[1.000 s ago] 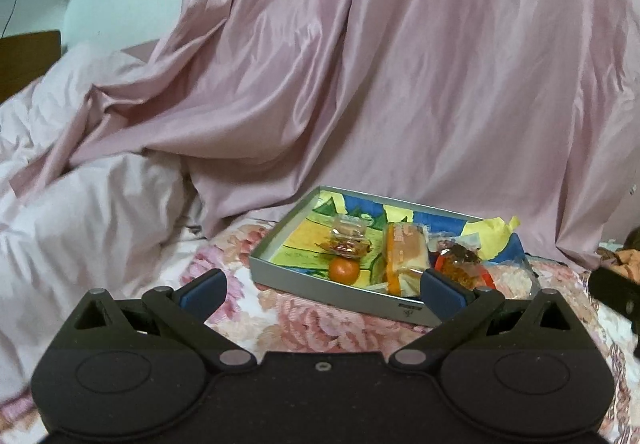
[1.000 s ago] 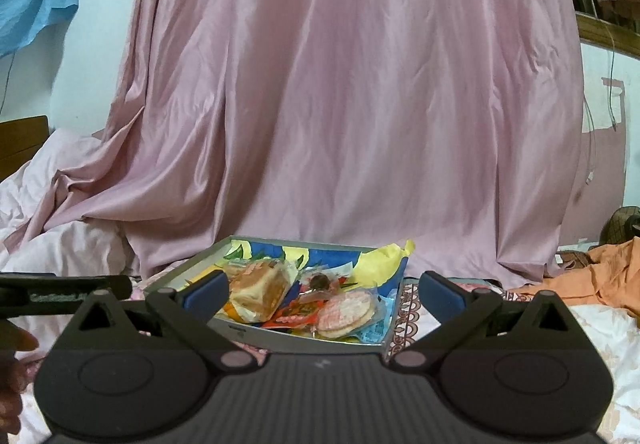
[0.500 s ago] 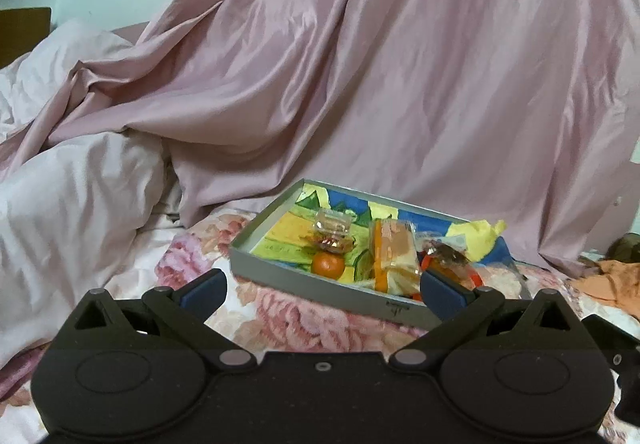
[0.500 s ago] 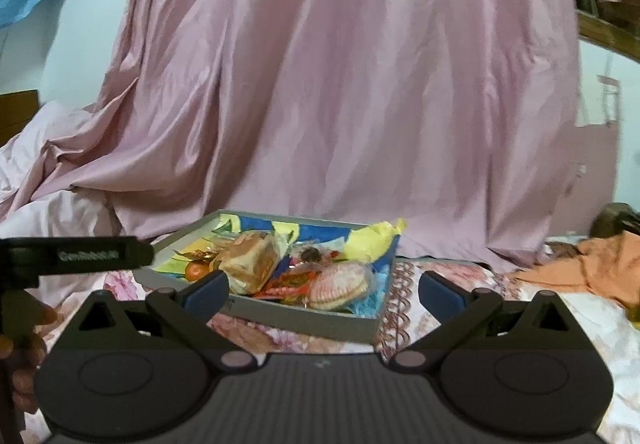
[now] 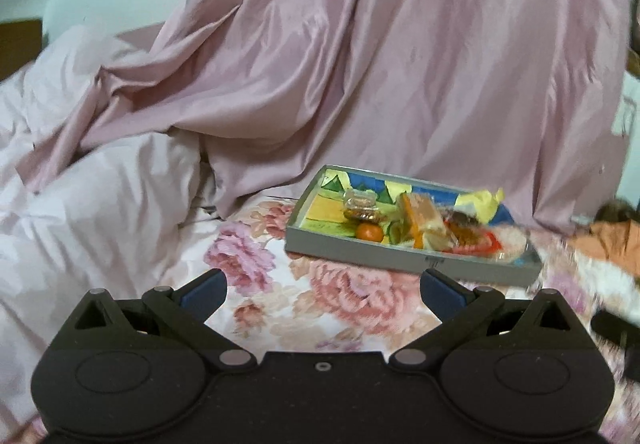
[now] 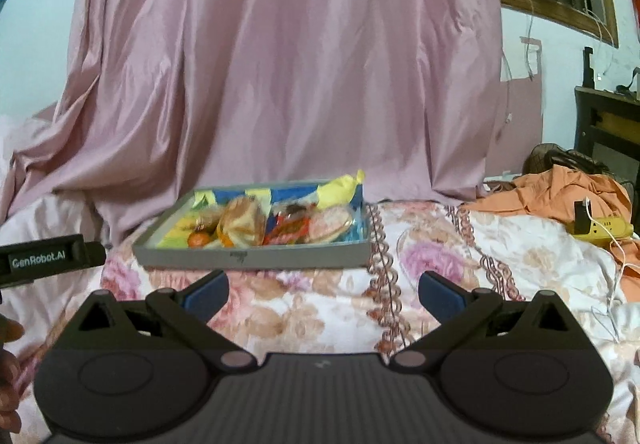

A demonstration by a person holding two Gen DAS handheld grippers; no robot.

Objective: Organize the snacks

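A shallow grey tray (image 5: 400, 258) (image 6: 256, 256) lies on a floral bedspread and holds wrapped snacks. Among them are a small orange fruit (image 5: 369, 232), a wrapped bread roll (image 5: 424, 219) (image 6: 242, 222), a clear tub of nuts (image 5: 360, 203), a round pink cracker pack (image 6: 332, 222) and red wrappers (image 5: 476, 240). My left gripper (image 5: 322, 290) stands open, short of the tray and to its left. My right gripper (image 6: 324, 290) is open too, in front of the tray's near wall. Nothing sits between either pair of fingers.
Pink satin cloth (image 6: 280, 63) drapes behind the tray. A pale pink quilt (image 5: 88, 211) bunches at the left. Orange clothing (image 6: 568, 191) and a yellow power strip (image 6: 600, 230) lie at the right. The left gripper's body (image 6: 44, 258) and a hand (image 6: 8, 364) show at the right view's left edge.
Both grippers have pulled back and swung, so the tray looks farther and sits more to the right in the left view. Both stay open.
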